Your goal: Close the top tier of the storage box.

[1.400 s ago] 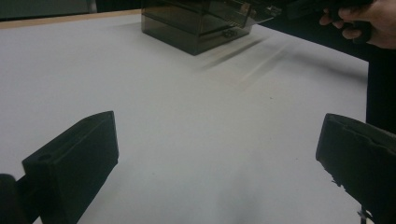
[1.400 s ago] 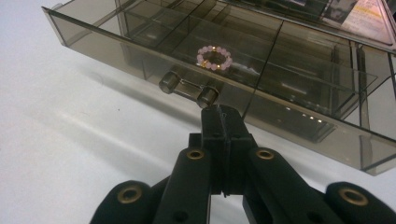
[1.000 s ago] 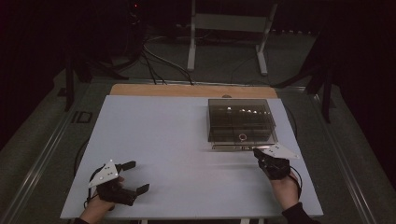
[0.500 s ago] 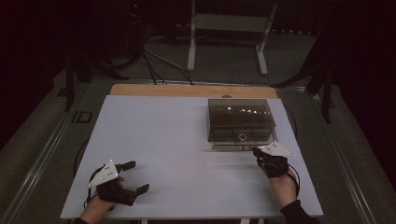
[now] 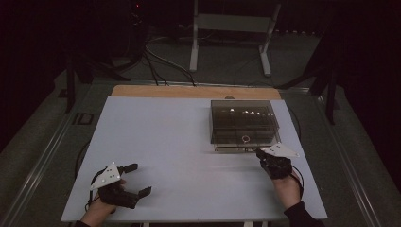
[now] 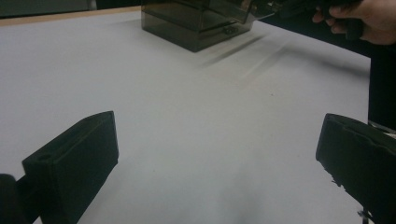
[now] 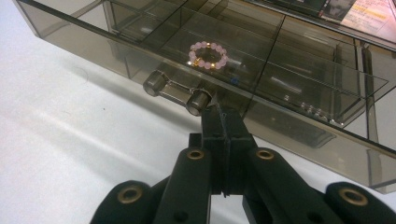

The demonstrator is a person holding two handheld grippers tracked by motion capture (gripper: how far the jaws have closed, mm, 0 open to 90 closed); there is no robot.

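right gripper [image 7: 219, 109] at the drawer handle [image 7: 177, 91]

its jaws are pressed together, tips just beside the handle's near knob; the handle runs crosswise ahead of it on the smoky organiser box [image 5: 243, 124] by the table's [image 5: 156, 142] right edge. left gripper [image 5: 135, 179], jaws apart, sits well away.
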